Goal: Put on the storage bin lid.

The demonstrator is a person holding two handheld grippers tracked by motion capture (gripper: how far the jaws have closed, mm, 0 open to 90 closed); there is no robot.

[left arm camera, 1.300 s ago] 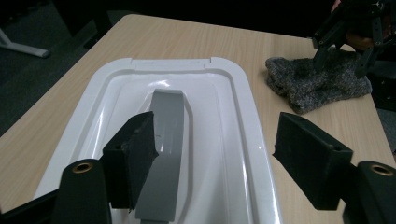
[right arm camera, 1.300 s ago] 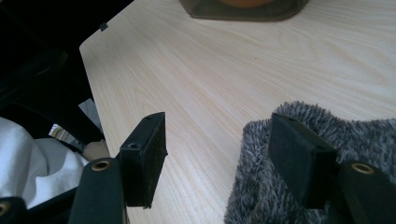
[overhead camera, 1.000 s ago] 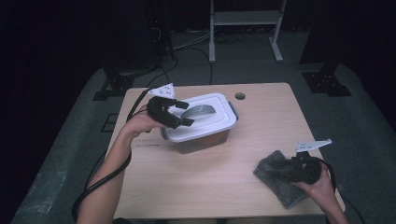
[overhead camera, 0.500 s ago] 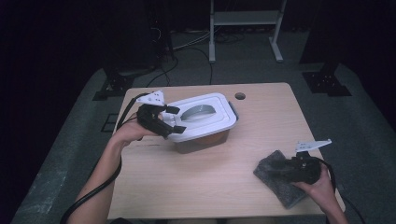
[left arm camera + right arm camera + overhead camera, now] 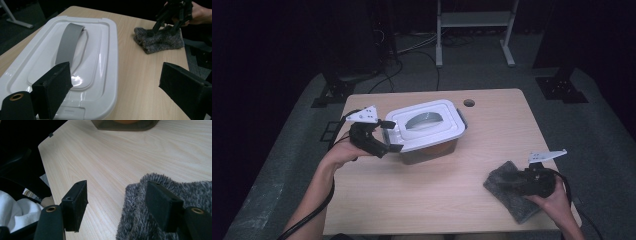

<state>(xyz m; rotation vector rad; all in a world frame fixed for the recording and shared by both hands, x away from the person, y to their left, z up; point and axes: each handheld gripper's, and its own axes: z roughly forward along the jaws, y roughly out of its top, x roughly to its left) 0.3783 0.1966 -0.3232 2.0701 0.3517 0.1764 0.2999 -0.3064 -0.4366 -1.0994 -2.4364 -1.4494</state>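
Note:
A clear storage box with a white lid point(image 5: 426, 125) and a grey handle point(image 5: 68, 41) stands at the table's middle left. My left gripper point(image 5: 392, 136) hovers at the box's left end, and its jaws have just been opening. In the left gripper view the left gripper point(image 5: 117, 87) is open, one jaw above the lid point(image 5: 82, 62) and the other above bare table, pressing nothing. At the front right lies a grey fuzzy cloth point(image 5: 511, 196). My right gripper point(image 5: 512, 182) is open over the cloth point(image 5: 175, 202); in its own view the right gripper point(image 5: 118, 205) has one jaw on the cloth and the other off it.
The wooden table point(image 5: 447, 200) has a round cable hole point(image 5: 469, 103) at the back. The box's tinted base point(image 5: 125, 126) shows something orange inside. The table's left edge point(image 5: 43, 165) drops to dark floor. A white shelf frame point(image 5: 474, 30) stands beyond the table.
My left gripper has drawn back leftward off the lid's handle to the box's left end and its jaws have spread wide. The right gripper and cloth have stayed put.

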